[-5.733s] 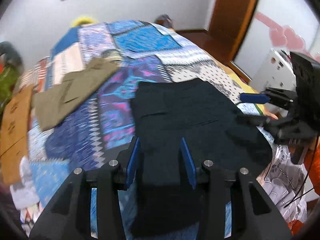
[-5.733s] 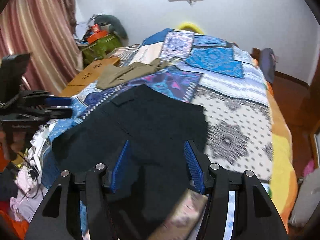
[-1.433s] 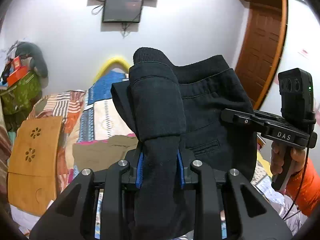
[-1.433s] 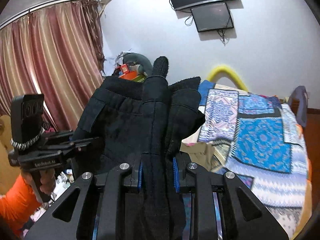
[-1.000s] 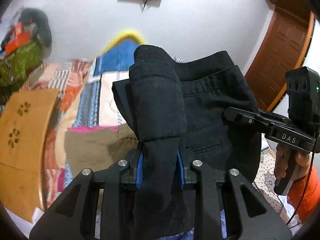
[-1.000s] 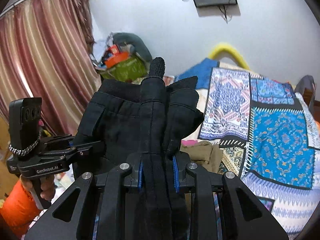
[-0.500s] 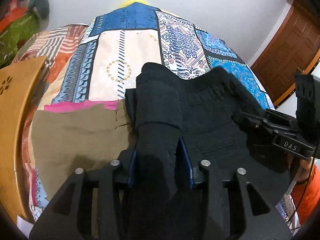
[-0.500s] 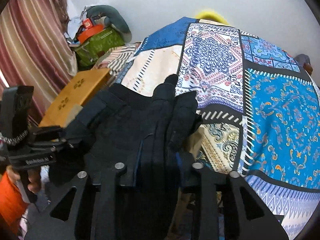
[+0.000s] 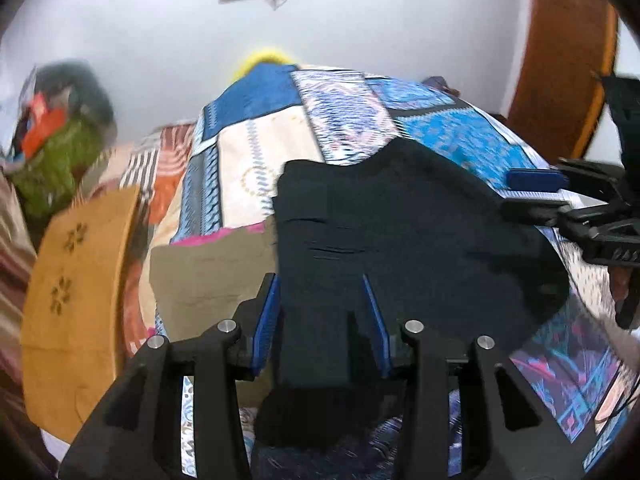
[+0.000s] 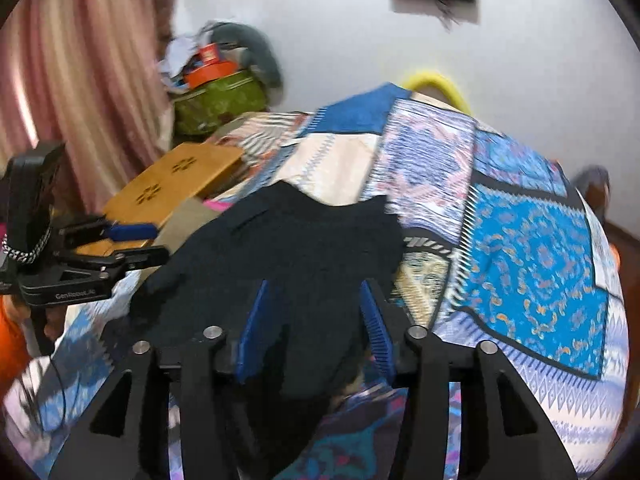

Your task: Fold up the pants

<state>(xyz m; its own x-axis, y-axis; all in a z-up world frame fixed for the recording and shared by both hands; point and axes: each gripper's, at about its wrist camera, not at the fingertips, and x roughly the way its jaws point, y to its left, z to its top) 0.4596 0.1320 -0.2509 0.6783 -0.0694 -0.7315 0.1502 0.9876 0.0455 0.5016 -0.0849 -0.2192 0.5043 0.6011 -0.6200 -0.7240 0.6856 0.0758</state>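
Observation:
The black pants (image 9: 400,232) lie spread on the patchwork bedspread (image 9: 248,152), their left edge over a folded khaki garment (image 9: 208,268). My left gripper (image 9: 322,284) is open, its blue pads either side of the pants' near edge. My right gripper (image 10: 310,296) is open over the pants (image 10: 296,248) at their other near corner. Each gripper shows in the other's view: the right one (image 9: 536,196) at the right, the left one (image 10: 128,244) at the left.
A wooden board (image 9: 76,292) with flower cut-outs lies at the bed's left edge. A green bag with an orange box (image 10: 216,96) stands by the curtain (image 10: 80,80). A brown door (image 9: 560,60) is at the right. The bedspread (image 10: 520,248) stretches far and right.
Both grippers brought the held-up pants down onto the bed beside the khaki garment, then opened and let go. The pants now lie flat.

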